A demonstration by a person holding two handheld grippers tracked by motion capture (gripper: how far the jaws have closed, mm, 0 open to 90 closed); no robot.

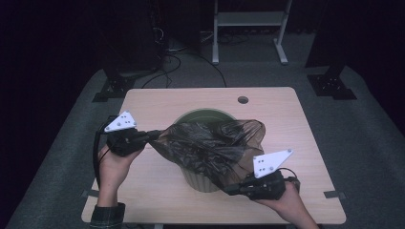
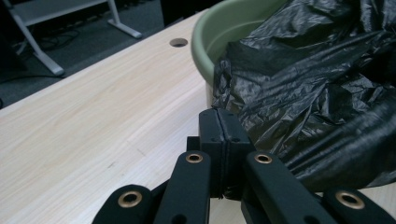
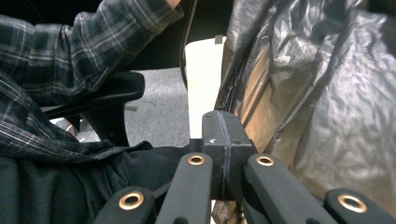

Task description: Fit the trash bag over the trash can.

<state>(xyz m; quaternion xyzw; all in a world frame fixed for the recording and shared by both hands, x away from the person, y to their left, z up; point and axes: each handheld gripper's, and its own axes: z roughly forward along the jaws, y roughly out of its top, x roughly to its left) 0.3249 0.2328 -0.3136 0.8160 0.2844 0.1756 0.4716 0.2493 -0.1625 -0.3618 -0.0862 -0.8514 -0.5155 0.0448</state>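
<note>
Centre of the high view: black bag (image 1: 210,145) draped over the green bin (image 1: 203,179) on the tabletop (image 1: 267,109), stretched between my two claws. My left claw (image 1: 155,135), left of the bin, is clamped on the bag's edge. My right claw (image 1: 234,189), lower right, is clamped on the opposite edge. Left claw view: pads pressed together, bag film (image 2: 317,93) at right, bin rim (image 2: 219,28) above.

A dim room with grey carpet (image 1: 363,143), a white frame (image 1: 250,21) beyond the wooden table (image 1: 286,114).
</note>
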